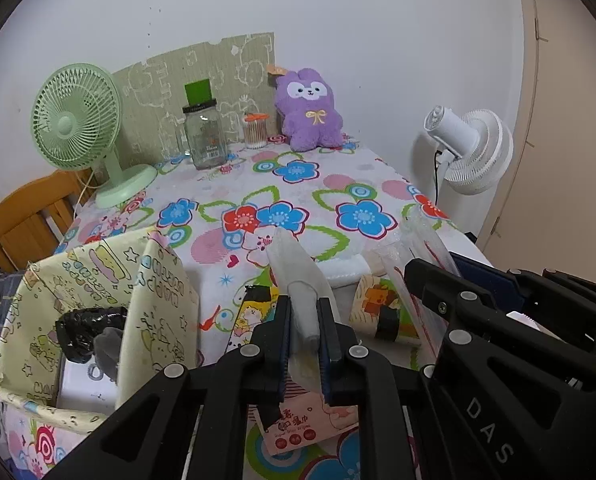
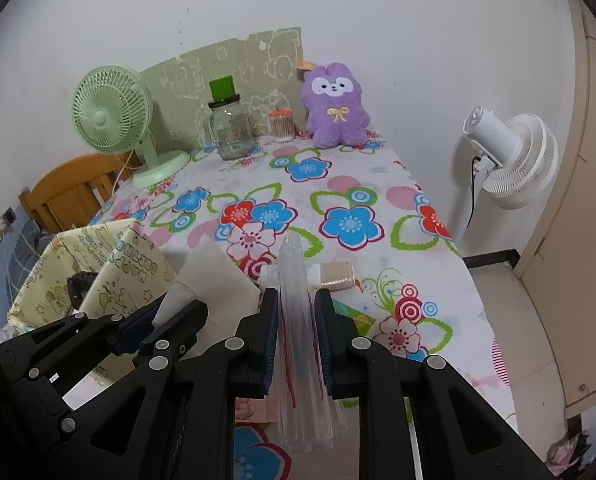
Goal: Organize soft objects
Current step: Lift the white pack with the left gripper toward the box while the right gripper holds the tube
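The left gripper (image 1: 303, 320) pinches a soft white wipe (image 1: 298, 276). The right gripper (image 2: 296, 334) squeezes a clear crinkly plastic bag (image 2: 298, 300). Low in the frame, a pink pack (image 1: 301, 420) reads "Wipes".

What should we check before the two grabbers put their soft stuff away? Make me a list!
1. Left gripper squeezes the white wipe: ok.
2. Right gripper squeezes the clear plastic bag: ok.
3. Fabric basket top is open: ok.
4. Room left in the basket beside the black bag: cannot tell.
5. Grippers are apart, not bumping: ok.
6. Wipes pack under the wipe has let go: cannot tell.
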